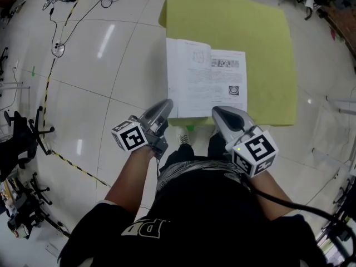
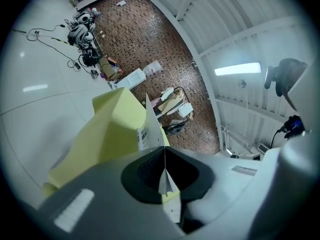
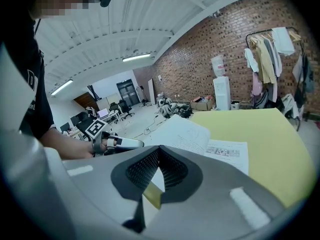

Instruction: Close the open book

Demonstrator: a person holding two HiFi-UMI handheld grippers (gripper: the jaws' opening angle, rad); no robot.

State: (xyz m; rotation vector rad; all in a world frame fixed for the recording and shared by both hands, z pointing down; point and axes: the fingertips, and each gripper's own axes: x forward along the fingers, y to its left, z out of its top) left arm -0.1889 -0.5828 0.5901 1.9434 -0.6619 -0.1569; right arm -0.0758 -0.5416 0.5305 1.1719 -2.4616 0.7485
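Nearest the lens, on the left gripper (image 2: 164, 156): jaws fully closed, pinching the left page (image 1: 186, 74) of the open book (image 1: 207, 81), with the sheet caught edge-on between them and raised off the spread. On the right gripper (image 3: 159, 153): jaws likewise together, nipping the near edge of the right page (image 1: 229, 82), with a sliver of white paper and a strip of yellow in the gap below. Both tips at the book's near edge, well apart from each other, just beyond a shoe (image 1: 184, 138).

Under the book, a yellow-green tabletop (image 1: 267, 43), bare to the right and at the far side. Left edge of the book right along the top's left edge, near edge close to the front lip. All around, glossy white floor (image 1: 105, 82), with cables (image 1: 69, 15) and striped tape (image 1: 75, 166) off to the left.

Only in the head view: the whole spread. Only in the right gripper view: the left gripper in a hand (image 3: 102, 145) and, farther off, a brick wall (image 3: 225, 49) and clothes rack (image 3: 272, 54).
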